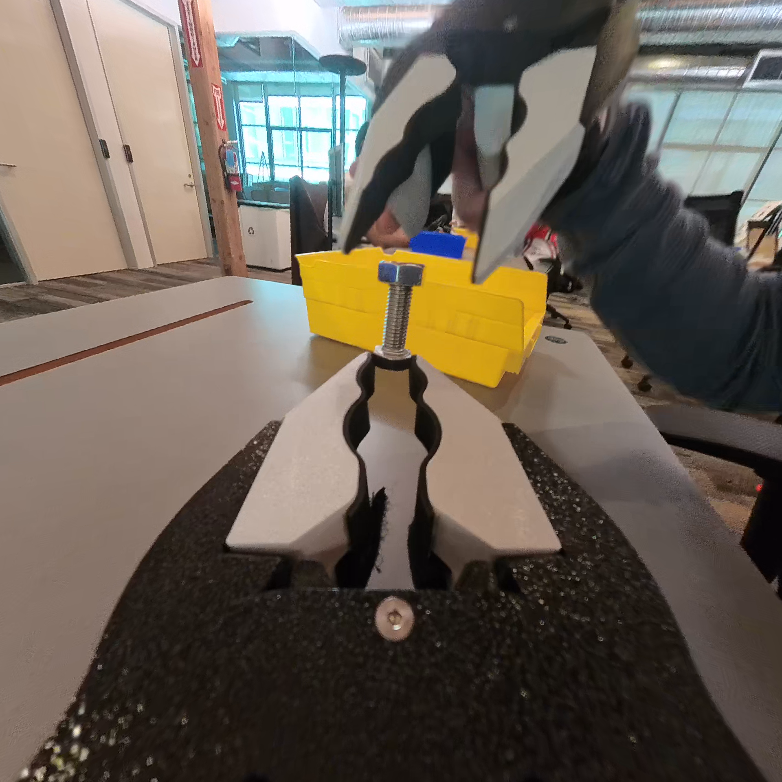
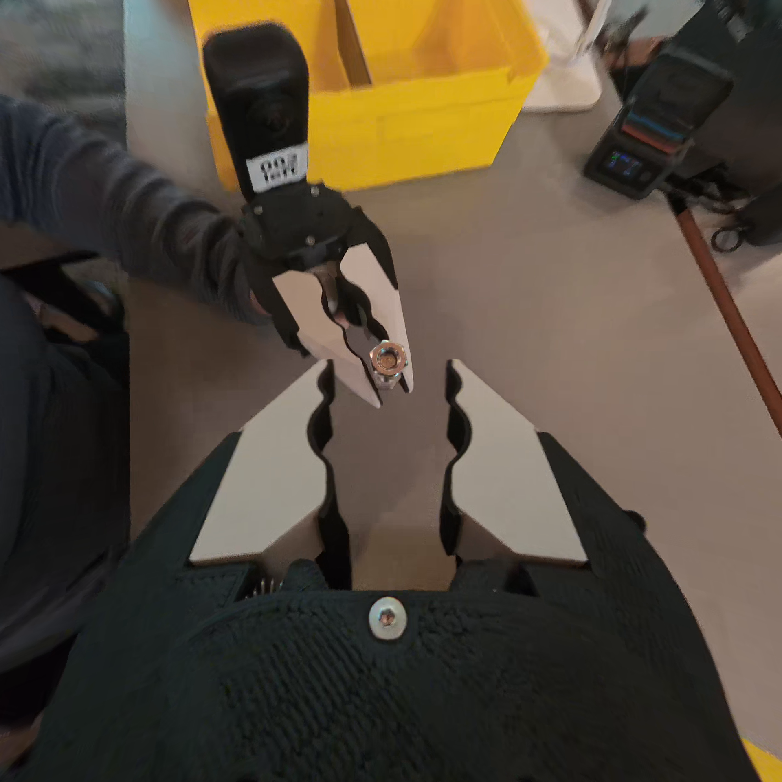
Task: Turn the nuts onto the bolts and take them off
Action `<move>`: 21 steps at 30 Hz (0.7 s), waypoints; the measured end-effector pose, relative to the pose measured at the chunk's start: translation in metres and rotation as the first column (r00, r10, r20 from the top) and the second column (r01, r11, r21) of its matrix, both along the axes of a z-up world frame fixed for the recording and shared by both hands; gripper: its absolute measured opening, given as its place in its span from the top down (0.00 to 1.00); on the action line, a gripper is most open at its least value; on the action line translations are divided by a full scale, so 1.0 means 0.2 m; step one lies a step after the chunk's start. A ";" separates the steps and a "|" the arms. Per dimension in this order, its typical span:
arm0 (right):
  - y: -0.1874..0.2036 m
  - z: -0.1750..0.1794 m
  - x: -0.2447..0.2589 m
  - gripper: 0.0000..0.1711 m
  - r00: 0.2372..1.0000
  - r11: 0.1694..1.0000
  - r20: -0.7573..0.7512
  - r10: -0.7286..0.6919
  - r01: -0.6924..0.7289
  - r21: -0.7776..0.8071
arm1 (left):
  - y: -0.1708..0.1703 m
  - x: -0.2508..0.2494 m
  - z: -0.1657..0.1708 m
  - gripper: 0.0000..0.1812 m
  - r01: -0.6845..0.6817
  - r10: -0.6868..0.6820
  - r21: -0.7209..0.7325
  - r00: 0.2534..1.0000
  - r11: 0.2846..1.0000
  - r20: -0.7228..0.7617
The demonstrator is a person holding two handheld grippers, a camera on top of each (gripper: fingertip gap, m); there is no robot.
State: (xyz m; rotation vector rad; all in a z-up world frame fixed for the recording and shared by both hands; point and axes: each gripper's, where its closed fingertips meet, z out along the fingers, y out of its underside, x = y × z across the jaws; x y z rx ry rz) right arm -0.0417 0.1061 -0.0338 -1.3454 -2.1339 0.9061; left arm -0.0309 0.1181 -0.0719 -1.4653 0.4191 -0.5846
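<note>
Landmark: bolt (image 1: 397, 322), upright, threads up, base pinched in left gripper (image 1: 391, 359) tips. Nut (image 1: 400, 273) sits at bolt's top end. Yellow bin (image 1: 423, 313) behind bolt, on table (image 1: 127, 423).

Risk: right gripper (image 1: 412, 264) hangs above nut, jaws spread wide, holding nothing; off-centre closure likely tilts bolt in left grip, or slips on nut flats. Cross-threading possible if nut cocked.

Right of bolt: sleeve (image 1: 677, 296) only.

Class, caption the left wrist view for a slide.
Left gripper holds bolt upright, nut on top; open right gripper above.
</note>
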 end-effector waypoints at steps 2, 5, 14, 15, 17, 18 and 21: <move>0.00 0.02 -0.04 0.59 0.985 0.999 -0.168 -0.046 0.041 -0.028 | -0.02 0.00 0.03 0.92 0.029 -0.030 0.024 0.999 0.999 0.042; -0.01 0.05 -0.07 0.51 0.877 0.995 -0.471 -0.096 0.067 -0.078 | -0.03 0.01 0.06 0.92 0.068 -0.071 0.047 0.994 0.997 0.083; -0.16 0.05 -0.03 0.46 0.737 0.952 -0.661 -0.140 -0.082 -0.293 | -0.04 0.05 0.04 0.92 0.127 -0.129 0.028 0.989 0.992 0.073; -0.17 0.05 -0.03 0.46 0.741 0.949 -0.657 -0.140 -0.088 -0.302 | -0.04 0.05 0.03 0.92 0.131 -0.133 0.026 0.989 0.991 0.070; -0.19 0.04 -0.03 0.45 0.749 0.947 -0.650 -0.127 -0.103 -0.305 | -0.04 0.06 0.03 0.92 0.136 -0.137 0.018 0.988 0.991 0.067; -0.20 0.03 -0.04 0.45 0.754 0.949 -0.646 -0.118 -0.105 -0.296 | -0.04 0.06 0.03 0.92 0.136 -0.137 0.016 0.989 0.991 0.064; -0.23 0.02 -0.05 0.45 0.761 0.953 -0.641 -0.093 -0.117 -0.278 | -0.03 0.04 0.03 0.92 0.119 -0.120 0.014 0.990 0.993 0.072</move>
